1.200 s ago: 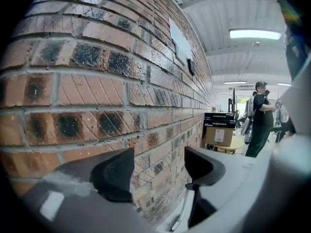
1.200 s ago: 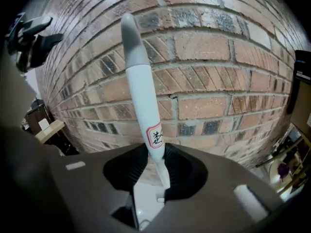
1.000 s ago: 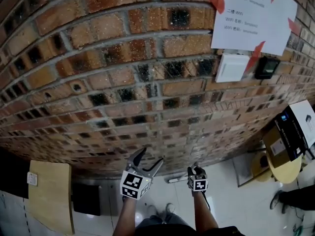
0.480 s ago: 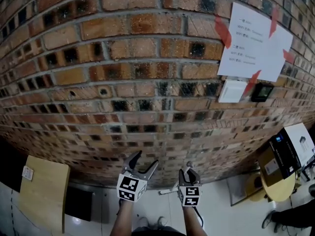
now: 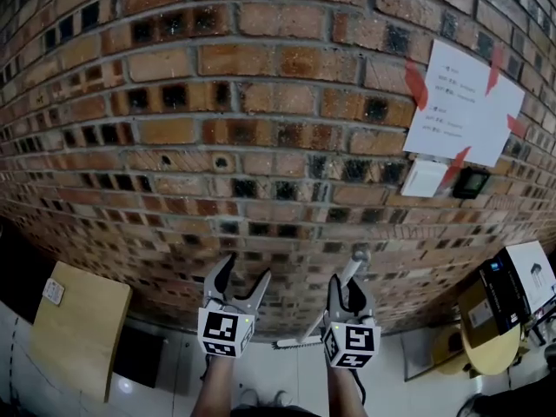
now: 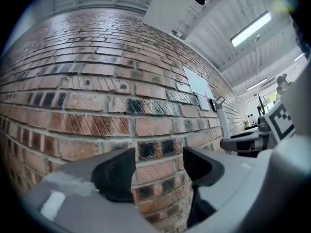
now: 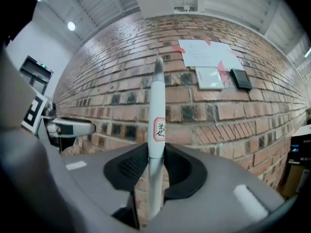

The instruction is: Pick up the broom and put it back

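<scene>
The broom has a pale grey handle [image 7: 155,106] with a red-edged sticker, and it stands upright in front of the brick wall [image 5: 261,102]. My right gripper [image 7: 156,166] is shut on this handle below the sticker. In the head view the handle's top [image 5: 359,254] sticks up above the right gripper [image 5: 349,287], and the lower part [image 5: 295,341] slants down to the left. My left gripper [image 5: 245,269] is beside it on the left, open, with only bricks showing between its pads [image 6: 116,174]. The left gripper view shows the handle [image 6: 221,118] off to the right.
Paper notices [image 5: 465,102] are taped to the wall at upper right, with a white switch plate [image 5: 423,178] and a small black device [image 5: 474,182] under them. A wooden board [image 5: 78,337] is at lower left. A round yellow table [image 5: 495,341] with a box [image 5: 517,285] stands at lower right.
Both grippers have risen along the brick wall. The right one has lifted the broom handle with it, so the handle's top now shows above its jaws. The left jaws stayed open.
</scene>
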A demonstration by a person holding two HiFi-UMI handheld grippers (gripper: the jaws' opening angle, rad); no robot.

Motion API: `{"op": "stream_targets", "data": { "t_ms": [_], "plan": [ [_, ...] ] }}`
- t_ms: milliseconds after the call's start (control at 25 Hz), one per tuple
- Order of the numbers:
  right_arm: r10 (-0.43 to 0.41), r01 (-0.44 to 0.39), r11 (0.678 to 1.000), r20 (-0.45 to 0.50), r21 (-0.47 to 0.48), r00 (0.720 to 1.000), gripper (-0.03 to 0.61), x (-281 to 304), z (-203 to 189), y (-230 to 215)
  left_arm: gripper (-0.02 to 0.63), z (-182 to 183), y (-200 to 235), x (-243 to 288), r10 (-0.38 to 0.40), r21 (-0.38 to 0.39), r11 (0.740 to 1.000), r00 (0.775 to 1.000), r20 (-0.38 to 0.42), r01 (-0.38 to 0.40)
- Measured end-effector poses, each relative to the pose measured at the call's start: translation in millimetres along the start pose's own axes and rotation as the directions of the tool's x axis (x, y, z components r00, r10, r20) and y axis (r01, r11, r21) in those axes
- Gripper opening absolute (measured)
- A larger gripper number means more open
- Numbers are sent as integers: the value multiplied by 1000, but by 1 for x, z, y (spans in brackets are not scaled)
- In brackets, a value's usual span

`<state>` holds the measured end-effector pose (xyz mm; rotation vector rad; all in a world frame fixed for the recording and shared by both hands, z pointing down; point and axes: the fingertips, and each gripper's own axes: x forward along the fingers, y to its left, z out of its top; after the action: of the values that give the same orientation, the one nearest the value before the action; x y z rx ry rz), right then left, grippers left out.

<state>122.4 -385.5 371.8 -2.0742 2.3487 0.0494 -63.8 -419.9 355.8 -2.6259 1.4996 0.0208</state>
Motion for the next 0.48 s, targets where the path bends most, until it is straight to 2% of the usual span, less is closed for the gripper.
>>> {"op": "stream_targets", "data": {
  "t_ms": [240,480],
  "plan": [
    [34,-34,999,93,3,995,104,0,50,16,322,18,18,-14,77,-10,997,997,-1,-77],
    [60,-61,998,119,0,991,104,-3,62,27,322,29,28,-25,110,-3,994,994,16,-110]
  ]
}}
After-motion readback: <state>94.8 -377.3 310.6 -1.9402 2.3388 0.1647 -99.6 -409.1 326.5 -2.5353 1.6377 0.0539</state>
